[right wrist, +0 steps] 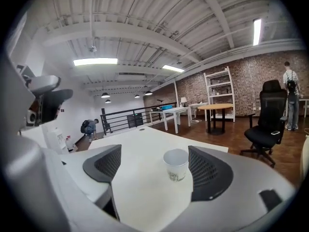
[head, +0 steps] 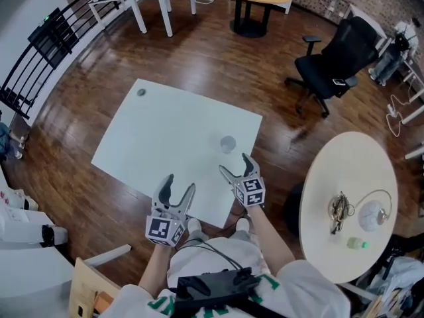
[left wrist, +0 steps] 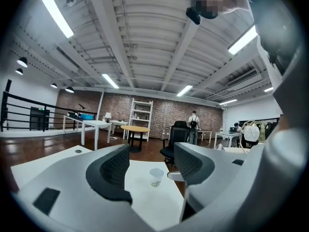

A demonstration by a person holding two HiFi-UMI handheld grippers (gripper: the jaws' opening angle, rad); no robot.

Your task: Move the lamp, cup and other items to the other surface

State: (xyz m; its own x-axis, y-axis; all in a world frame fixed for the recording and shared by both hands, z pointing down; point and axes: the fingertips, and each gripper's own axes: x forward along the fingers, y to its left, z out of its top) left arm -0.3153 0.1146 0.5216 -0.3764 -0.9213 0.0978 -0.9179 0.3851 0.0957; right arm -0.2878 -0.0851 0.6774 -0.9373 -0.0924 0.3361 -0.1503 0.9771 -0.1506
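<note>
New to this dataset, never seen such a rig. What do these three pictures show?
No robot: a person holds a two-jaw gripper in each hand. The head view looks down from the person's head; the other two views look along each gripper's jaws. One cup stands on the white table. The right gripper is open, with the cup just ahead of its jaws and not gripped. The left gripper is open and empty. A lamp sits on the round table.
</note>
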